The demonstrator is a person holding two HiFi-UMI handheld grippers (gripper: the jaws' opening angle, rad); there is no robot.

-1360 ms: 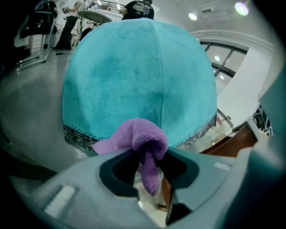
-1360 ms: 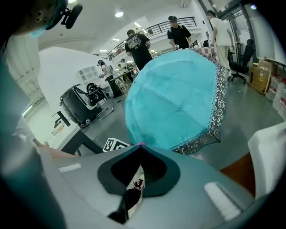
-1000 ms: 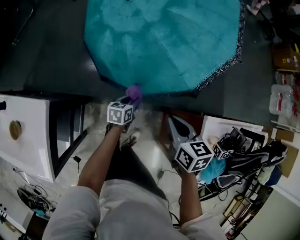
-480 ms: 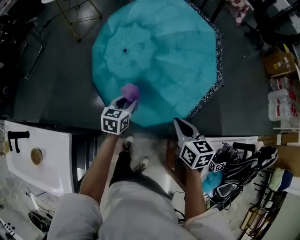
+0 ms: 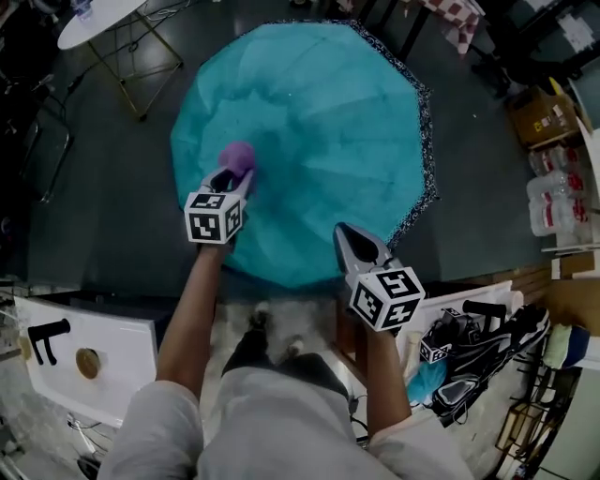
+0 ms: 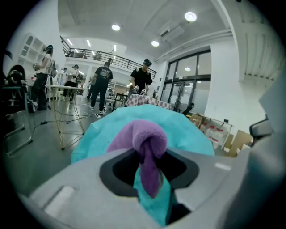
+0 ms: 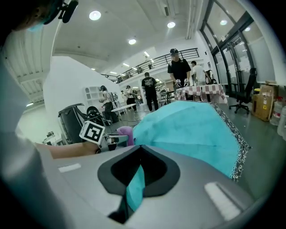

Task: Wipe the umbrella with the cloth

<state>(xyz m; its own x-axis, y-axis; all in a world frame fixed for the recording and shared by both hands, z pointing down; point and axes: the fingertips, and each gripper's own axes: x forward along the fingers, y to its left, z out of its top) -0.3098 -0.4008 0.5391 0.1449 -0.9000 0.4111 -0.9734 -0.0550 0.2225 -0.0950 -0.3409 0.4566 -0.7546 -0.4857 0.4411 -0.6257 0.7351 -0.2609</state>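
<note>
The open teal umbrella stood canopy-up on the dark floor, its patterned dark trim running round the right side. The left claw was clamped on a bunched purple cloth, which stuck out past the tips and pressed on the left part of the canopy, near the top. The right claw hung over the canopy's near edge, well apart from the cloth. Its jaws were drawn almost together, leaving only a thin slit. A sliver of teal showed in that slit, but I could not tell whether any fabric was pinched there. A small round white table stood at the far left.
</note>
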